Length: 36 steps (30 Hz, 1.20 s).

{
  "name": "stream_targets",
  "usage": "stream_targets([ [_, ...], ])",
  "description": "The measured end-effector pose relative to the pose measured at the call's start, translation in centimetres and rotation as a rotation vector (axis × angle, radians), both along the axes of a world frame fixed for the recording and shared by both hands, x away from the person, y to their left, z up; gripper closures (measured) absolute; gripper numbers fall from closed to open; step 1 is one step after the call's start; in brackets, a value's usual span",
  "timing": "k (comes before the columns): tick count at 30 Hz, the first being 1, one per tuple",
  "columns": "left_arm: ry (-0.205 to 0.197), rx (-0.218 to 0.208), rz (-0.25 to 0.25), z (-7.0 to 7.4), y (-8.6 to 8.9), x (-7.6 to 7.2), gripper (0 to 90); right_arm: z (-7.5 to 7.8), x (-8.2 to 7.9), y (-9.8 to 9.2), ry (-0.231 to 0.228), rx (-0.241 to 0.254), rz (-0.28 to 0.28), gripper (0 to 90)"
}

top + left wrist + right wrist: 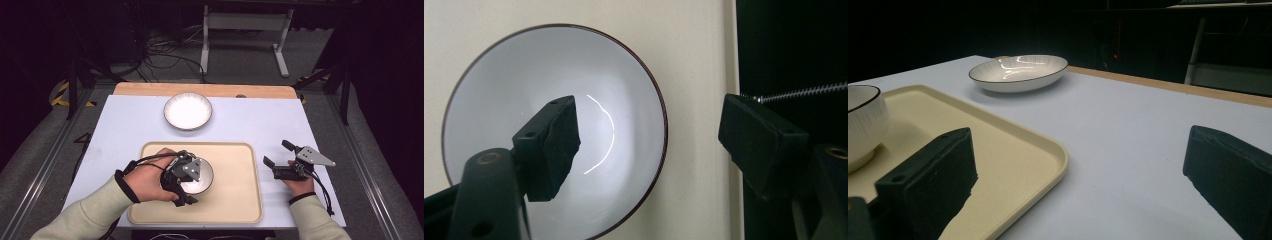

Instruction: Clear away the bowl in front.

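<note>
White tabletop under dark surroundings carries a cream tray near the person. On the tray stands a bowl, white inside with a dark rim.

Seen from the left gripper view, the bowl lies directly beneath the left gripper. One finger hangs over the bowl's inside and the other stands outside the rim, over the tray's edge, so the near wall of the bowl runs between them. The jaws stand well apart and neither pad presses on the rim. Nothing is gripped.

In the high view the left gripper sits over the bowl's left half, pointing down. It is by far the nearer of the two. The bowl is round, so it has no long axis to line up with; what counts is that the rim lies between the fingers, slightly closer to the inner one.

Farther right, the right gripper rests on the table just beside the tray, jaws wide apart and empty.

A plate sits beyond the tray, well apart from both grippers.
</note>
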<state>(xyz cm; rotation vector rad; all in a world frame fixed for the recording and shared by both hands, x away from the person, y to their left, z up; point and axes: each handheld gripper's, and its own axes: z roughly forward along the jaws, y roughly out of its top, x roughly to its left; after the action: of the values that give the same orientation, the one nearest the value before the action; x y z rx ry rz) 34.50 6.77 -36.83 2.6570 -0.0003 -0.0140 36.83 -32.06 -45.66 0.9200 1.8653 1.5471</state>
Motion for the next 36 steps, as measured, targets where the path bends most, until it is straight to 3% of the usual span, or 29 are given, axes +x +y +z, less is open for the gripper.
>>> stream_targets([
  [7,0.027,-0.131,0.066,0.1,1.3,0.4,23.5,0.0,0.0,0.0,0.002,0.003,0.000,0.9],
  [23,-0.014,-0.361,0.129,0.0,3.6,0.6,20.8,0.0,0.0,0.0,0.001,0.003,-0.001,0.8],
  [29,-0.045,-0.407,0.162,-0.4,5.3,0.5,21.0,0.0,0.0,0.0,0.001,0.002,-0.001,0.8],
  [36,-0.061,-0.485,0.243,-1.1,7.4,0.6,20.9,0.0,0.0,0.0,0.000,0.000,-0.001,0.8],
])
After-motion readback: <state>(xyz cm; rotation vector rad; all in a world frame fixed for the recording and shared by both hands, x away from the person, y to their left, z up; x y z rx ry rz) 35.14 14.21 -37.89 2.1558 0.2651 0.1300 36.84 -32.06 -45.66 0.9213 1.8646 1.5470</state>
